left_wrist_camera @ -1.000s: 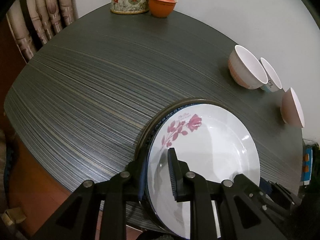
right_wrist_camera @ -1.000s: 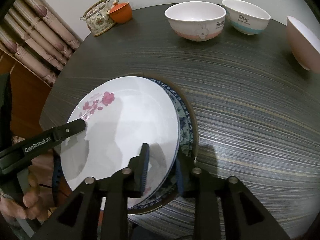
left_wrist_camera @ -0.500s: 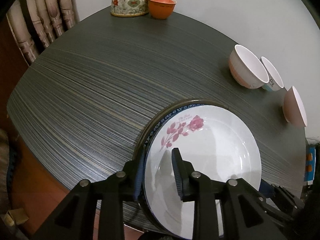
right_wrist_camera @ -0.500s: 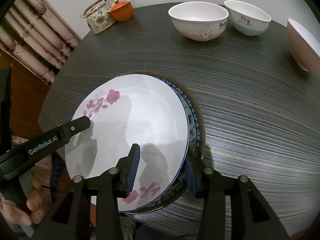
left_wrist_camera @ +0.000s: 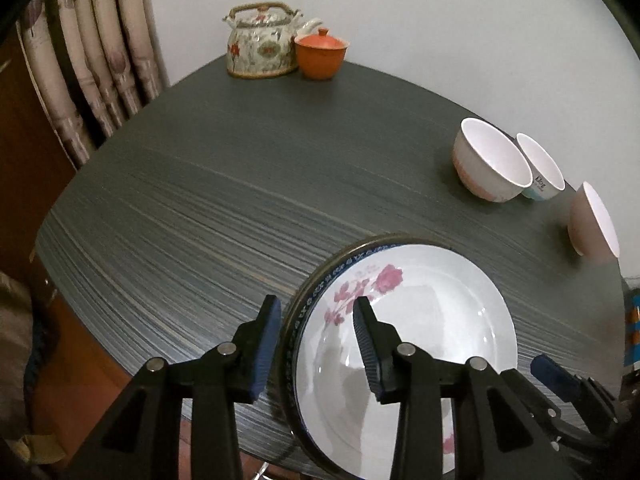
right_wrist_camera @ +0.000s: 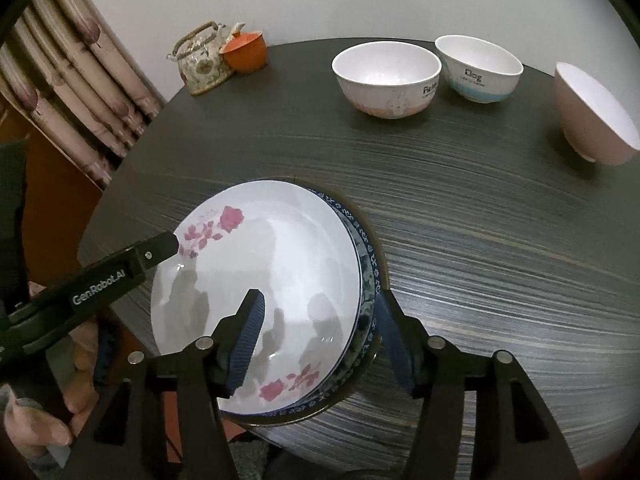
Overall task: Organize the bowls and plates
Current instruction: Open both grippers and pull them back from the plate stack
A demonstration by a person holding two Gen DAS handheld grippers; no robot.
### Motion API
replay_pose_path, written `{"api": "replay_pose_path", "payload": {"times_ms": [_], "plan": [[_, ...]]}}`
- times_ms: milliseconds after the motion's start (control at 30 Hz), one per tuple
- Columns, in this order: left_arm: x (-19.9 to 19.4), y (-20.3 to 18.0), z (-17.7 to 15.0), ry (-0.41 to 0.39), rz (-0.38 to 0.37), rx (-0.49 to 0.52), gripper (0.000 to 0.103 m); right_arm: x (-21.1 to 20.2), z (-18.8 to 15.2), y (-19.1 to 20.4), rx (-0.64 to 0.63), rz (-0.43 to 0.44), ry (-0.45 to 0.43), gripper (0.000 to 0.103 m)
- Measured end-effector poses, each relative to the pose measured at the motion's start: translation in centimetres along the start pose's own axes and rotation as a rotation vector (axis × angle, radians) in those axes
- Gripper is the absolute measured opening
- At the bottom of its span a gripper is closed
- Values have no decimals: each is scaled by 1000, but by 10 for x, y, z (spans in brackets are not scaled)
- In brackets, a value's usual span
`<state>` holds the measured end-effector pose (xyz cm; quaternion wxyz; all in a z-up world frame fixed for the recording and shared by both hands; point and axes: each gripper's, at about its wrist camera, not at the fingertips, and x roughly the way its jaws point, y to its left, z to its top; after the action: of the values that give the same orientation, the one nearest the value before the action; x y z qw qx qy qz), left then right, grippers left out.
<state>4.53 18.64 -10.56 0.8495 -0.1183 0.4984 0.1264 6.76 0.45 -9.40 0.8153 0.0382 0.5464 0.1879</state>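
Note:
A white plate with pink flowers (left_wrist_camera: 416, 332) (right_wrist_camera: 272, 280) lies on top of a blue-patterned plate (right_wrist_camera: 366, 280) and a dark-rimmed plate (left_wrist_camera: 316, 280) near the table's front edge. My left gripper (left_wrist_camera: 316, 320) is open, its jaws astride the stack's left rim. My right gripper (right_wrist_camera: 318, 320) is open, astride the stack's right rim. Three bowls stand at the far right: a white and pink one (right_wrist_camera: 386, 78), a white and blue one (right_wrist_camera: 478, 68), and a pink one (right_wrist_camera: 592, 114).
A flowered teapot (left_wrist_camera: 262, 46) and an orange lidded cup (left_wrist_camera: 322, 54) stand at the far edge of the dark round table (left_wrist_camera: 240, 184). Curtains (left_wrist_camera: 92, 60) hang at the left. The stack overhangs the table's front edge a little.
Both grippers have opened and let go of the flowered plate, which now rests on the stack. Both have drawn back a little.

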Motion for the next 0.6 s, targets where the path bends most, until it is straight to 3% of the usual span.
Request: {"api": "replay_pose_path", "payload": {"times_ms": [600], "plan": [[-6,-10,-4,-40,50,63,38,-18,-20,-44,97,-41,-22,55]]}}
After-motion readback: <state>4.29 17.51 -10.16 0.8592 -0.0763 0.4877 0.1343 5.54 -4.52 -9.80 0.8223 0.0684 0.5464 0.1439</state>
